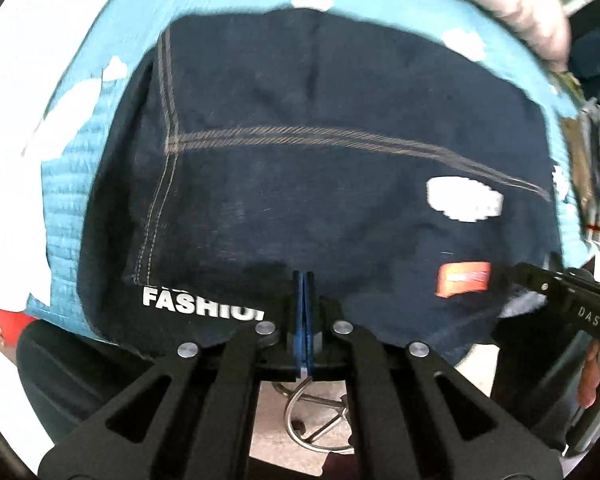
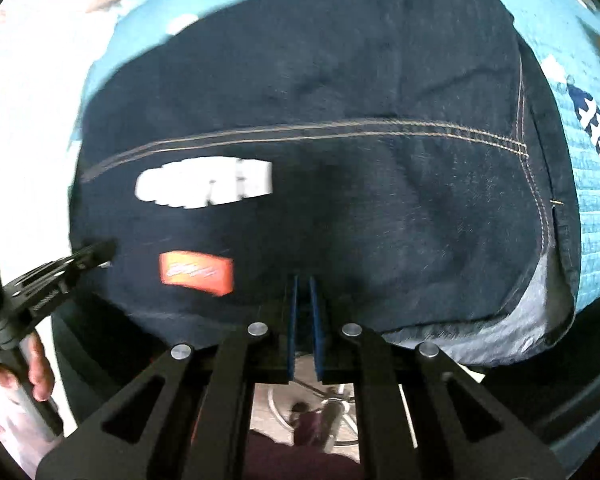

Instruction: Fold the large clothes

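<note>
A dark navy denim garment with tan stitching lies spread flat on a blue bedspread. It carries an orange label and white "FASHION" lettering. My left gripper points down at the garment's near edge, its blue pads pressed together on the cloth. My right gripper stands at the same near edge further right, with dark fabric pinched in the narrow slit between its pads. Each gripper shows in the other's view: the right gripper and the left gripper.
The blue bedspread has white cloud patterns and reaches beyond the garment on all far sides. A pale quilt lies at the far right. Below the bed edge are a metal ring stand and light floor. A hand holds the left handle.
</note>
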Demonstrator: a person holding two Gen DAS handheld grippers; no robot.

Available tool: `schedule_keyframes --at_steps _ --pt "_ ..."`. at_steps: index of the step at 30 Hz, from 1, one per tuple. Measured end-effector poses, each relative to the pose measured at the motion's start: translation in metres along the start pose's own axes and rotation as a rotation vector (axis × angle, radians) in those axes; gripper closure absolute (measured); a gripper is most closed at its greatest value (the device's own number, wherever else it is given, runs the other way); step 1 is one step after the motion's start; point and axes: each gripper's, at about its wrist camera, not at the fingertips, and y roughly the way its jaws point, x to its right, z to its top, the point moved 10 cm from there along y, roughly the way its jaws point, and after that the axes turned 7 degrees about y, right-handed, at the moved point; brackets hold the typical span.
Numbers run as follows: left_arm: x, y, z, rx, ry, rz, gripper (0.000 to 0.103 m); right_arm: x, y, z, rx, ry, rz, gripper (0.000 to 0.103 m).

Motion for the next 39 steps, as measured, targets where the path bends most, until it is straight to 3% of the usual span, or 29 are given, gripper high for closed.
schedule_keyframes --at_steps 5,8,10,11,17,21,23,24,27,29,31,33,34,37,39 --pt "0.049 0.001 -0.002 -0.001 0.067 -0.118 0.100 -0.038 0.000 -0.020 -0.053 -0.104 0.076 0.096" --pt "0.057 0.038 -0.010 -0.076 0.085 -0.098 0.101 -0.044 0.037 -0.033 -0.115 -0.131 0.040 0.097" --pt "0.058 0.052 -0.011 -0.072 0.094 -0.092 0.101 -0.038 0.068 -0.030 -0.123 -0.123 -0.002 0.102" --pt "0.059 0.050 -0.013 -0.078 0.071 -0.104 0.101 -0.038 0.070 -0.028 -0.129 -0.091 0.018 0.102" --pt "0.057 0.026 -0.009 -0.081 0.061 -0.133 0.100 -0.042 0.046 -0.025 -0.152 -0.054 0.077 0.099" --pt "0.075 -0.002 0.007 -0.012 0.083 -0.213 0.100 -0.068 0.013 -0.008 -0.060 -0.126 0.127 0.099" --pt "0.077 -0.002 0.013 0.000 0.103 -0.205 0.102 -0.077 0.011 0.004 -0.052 -0.134 0.154 0.100" --pt "0.073 0.004 0.017 -0.002 0.102 -0.174 0.102 -0.077 0.014 0.006 -0.052 -0.136 0.144 0.100" --pt "0.064 0.031 0.017 -0.052 0.067 -0.172 0.102 -0.062 0.036 0.011 -0.078 -0.114 0.108 0.100" --pt "0.056 0.045 0.016 -0.072 0.027 -0.240 0.101 -0.043 0.050 0.013 -0.092 -0.062 0.076 0.103" --pt "0.050 0.042 0.014 -0.082 0.003 -0.273 0.101 -0.030 0.049 0.015 -0.116 0.010 0.182 0.103" --pt "0.032 0.035 0.014 -0.070 0.020 -0.152 0.101 -0.019 0.038 0.016 -0.107 0.038 0.213 0.103" --pt "0.012 0.032 0.013 -0.060 0.045 -0.029 0.101 -0.015 0.032 0.018 -0.099 0.040 0.213 0.103" --pt "-0.027 0.035 0.007 -0.093 -0.021 -0.007 0.101 0.006 0.021 0.019 -0.062 0.044 0.164 0.103" --pt "-0.053 0.037 0.001 -0.105 -0.089 -0.035 0.101 0.045 0.014 0.026 0.010 0.048 -0.031 0.101"
